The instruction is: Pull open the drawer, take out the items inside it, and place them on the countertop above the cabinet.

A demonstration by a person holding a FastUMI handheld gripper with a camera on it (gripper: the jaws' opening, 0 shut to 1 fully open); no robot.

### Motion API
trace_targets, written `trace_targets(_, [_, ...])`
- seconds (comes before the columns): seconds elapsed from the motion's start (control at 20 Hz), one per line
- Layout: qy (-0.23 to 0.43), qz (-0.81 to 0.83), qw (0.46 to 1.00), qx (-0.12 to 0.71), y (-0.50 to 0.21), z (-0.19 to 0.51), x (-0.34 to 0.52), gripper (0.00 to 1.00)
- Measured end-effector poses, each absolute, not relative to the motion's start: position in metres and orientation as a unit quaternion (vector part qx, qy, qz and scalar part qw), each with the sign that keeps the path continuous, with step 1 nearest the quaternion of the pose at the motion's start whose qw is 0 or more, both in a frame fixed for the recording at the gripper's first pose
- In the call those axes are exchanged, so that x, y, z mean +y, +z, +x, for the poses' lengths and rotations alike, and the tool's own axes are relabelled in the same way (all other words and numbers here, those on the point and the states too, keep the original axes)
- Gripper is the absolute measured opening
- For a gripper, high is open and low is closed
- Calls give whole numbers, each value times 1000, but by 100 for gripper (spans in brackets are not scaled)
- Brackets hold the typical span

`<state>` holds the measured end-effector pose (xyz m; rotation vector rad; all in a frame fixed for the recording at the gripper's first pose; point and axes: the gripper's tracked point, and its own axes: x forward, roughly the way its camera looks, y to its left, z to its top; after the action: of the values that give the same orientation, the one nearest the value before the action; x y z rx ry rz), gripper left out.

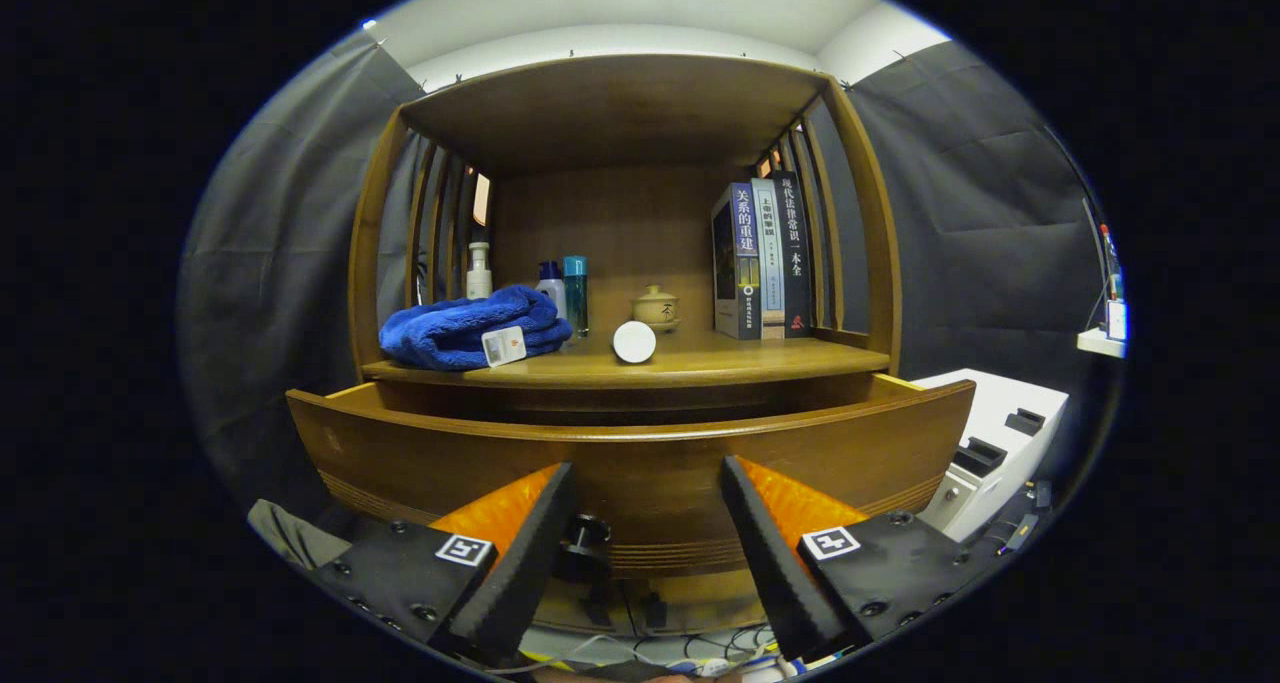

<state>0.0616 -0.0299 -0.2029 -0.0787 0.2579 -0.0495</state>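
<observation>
The wooden drawer (640, 458) stands pulled out of the cabinet, its curved front facing me; its inside is hidden behind the front panel. A dark knob (583, 535) sits low on the drawer front, close to my left finger (520, 543). My gripper (645, 488) is open just in front of the drawer front, nothing between its fingers. On the countertop (700, 365) above lie a folded blue towel (470, 328) with a tag and a white round lid-like object (634, 342).
On the countertop also stand a white pump bottle (479, 271), two small bottles (565, 291), a small lidded pot (656, 307) and upright books (762, 261). Slatted wooden sides frame the shelf. A white machine (1000, 443) stands to the right; cables lie below.
</observation>
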Motion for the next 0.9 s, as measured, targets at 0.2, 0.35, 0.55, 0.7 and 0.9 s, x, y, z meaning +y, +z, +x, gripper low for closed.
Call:
trace_targets(0.2, [-26, -42, 989, 136, -209, 96, -33, 98])
trace_targets(0.35, [-28, -43, 989, 139, -209, 119, -36, 98])
trace_targets(0.55, [-32, -37, 990, 131, -212, 139, -32, 99])
trace_targets(0.7, [-31, -67, 990, 119, -210, 137, -34, 98])
trace_targets(0.9, [-30, -68, 990, 118, -210, 138, -33, 97])
